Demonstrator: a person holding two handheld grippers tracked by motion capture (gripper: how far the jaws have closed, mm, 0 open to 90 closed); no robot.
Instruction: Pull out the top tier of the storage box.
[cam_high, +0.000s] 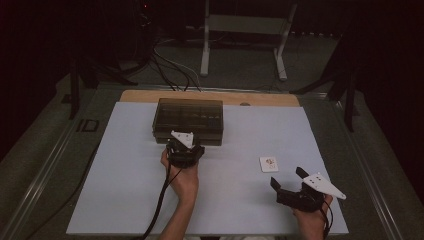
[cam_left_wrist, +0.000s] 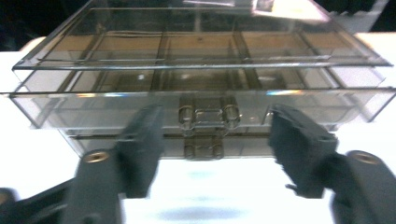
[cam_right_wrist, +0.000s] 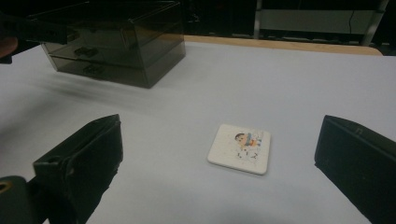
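High view count: one drawer box (cam_high: 188, 121), one tile (cam_high: 269, 164).
Box axis: parallel to counter's (cam_high: 125, 190) far edge.
Your left tongs (cam_left_wrist: 212, 140): parted, empty, at its latch.
Your right tongs (cam_right_wrist: 219, 158): wide, empty.

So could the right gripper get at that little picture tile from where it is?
Probably yes: the right gripper has its jaws open, the tile lies flat just ahead of them, and nothing lies between.

The smoky clear plastic drawer box (cam_left_wrist: 201, 79) is cut off at the top edge in the left gripper view; the small white square picture tile (cam_high: 268, 163) shows too small to read from above.
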